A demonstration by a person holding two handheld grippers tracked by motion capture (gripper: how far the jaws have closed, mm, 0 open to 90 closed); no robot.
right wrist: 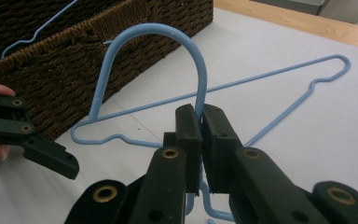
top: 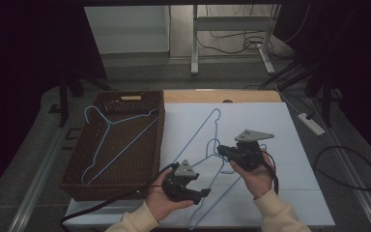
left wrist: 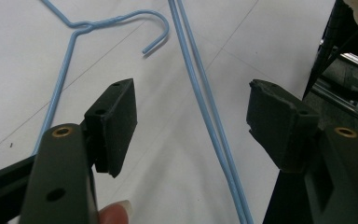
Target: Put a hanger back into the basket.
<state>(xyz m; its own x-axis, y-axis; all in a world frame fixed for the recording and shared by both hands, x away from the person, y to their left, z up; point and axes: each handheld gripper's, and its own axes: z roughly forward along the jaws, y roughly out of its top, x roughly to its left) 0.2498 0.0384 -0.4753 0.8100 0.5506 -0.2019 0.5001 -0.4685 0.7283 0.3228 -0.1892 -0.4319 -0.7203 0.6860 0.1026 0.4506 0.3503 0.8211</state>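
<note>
I keep the right gripper [right wrist: 200, 122] clamped on the hook of the near blue hanger [top: 221, 181] at mid-table so it stays put, while the left gripper [left wrist: 193, 123], jaws apart, straddles its long wires for a second hold.

Our right gripper [right wrist: 201, 119] pinching the blue hook [right wrist: 165, 35] of a hanger, jaws tight on the wire, a second hanger [right wrist: 279, 77] flat on the white table [right wrist: 307, 144] behind, brown basket [right wrist: 74, 60] at our left, our left gripper [right wrist: 72, 170] near it
</note>
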